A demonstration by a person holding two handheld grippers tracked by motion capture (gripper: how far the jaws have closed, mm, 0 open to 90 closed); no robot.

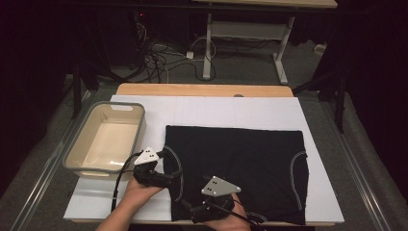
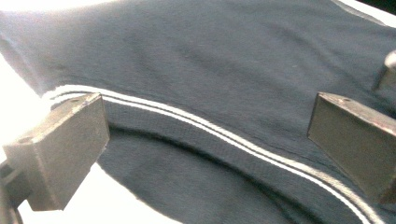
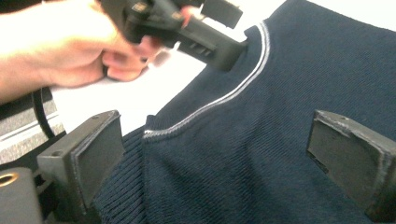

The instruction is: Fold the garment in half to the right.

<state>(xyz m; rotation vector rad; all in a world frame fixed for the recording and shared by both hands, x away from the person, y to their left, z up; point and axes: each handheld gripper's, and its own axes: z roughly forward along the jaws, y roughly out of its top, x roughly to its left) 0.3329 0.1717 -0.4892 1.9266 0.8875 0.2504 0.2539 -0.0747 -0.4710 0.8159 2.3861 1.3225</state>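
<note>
A dark navy knit garment (image 1: 235, 163) with white-striped trim lies flat on the white board (image 1: 216, 110). My left gripper (image 1: 169, 179) is at its left edge. In the left gripper view its jaws (image 2: 210, 135) stand wide open over the striped trim (image 2: 224, 135), not pressing it. My right gripper (image 1: 195, 207) is at the garment's front left part. In the right gripper view it is open (image 3: 215, 149) above the ribbed cloth (image 3: 261, 140) near a corner of the trim. That view also has the other hand (image 3: 60, 46) and the left gripper (image 3: 187, 28) farther off.
An empty beige tub with a grey rim (image 1: 140, 127) stands on the board to the left of the garment. Bare white board lies behind the garment. Beyond the table's wooden far edge (image 1: 202, 90) are a desk frame (image 1: 208, 48) and floor cables (image 1: 159, 57).
</note>
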